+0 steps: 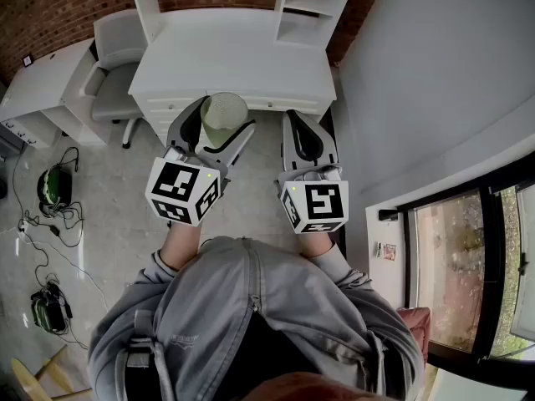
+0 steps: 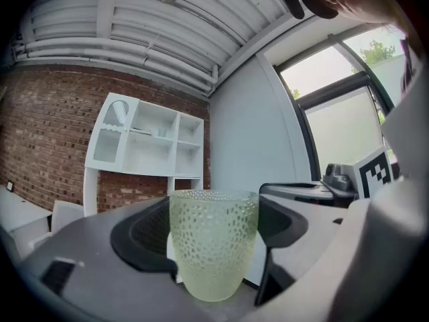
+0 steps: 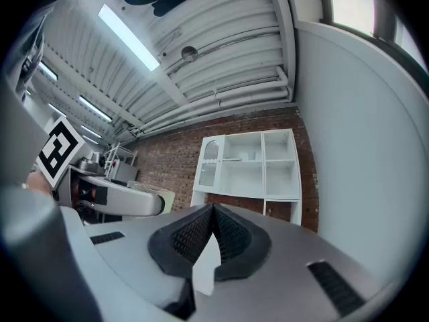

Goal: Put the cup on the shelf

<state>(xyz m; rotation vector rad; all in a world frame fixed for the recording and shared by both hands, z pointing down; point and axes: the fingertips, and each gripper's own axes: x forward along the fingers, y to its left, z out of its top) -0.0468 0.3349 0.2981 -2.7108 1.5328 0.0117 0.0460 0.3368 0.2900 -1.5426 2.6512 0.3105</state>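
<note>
Jaws of the left gripper (image 1: pixel 223 122) are pinching the cup (image 2: pixel 213 240), a pale green dimpled glass. One dark pad is pressing against each side, and the cup is standing upright in that grip, up off the floor (image 1: pixel 125 199), on the near side of the white desk (image 1: pixel 234 61). To its right, the right gripper (image 3: pixel 213 210) is hanging alongside with its ridged pads pressed together at the tips, gripping nothing. The person (image 1: pixel 242 316) is facing the desk, grey sleeves reaching forward. The white shelf (image 2: pixel 144 146) is standing at the far side of the desk against the brick wall (image 2: pixel 47 126), well apart from the cup. A grey chair (image 1: pixel 117 69) is sitting left of the desk.
</note>
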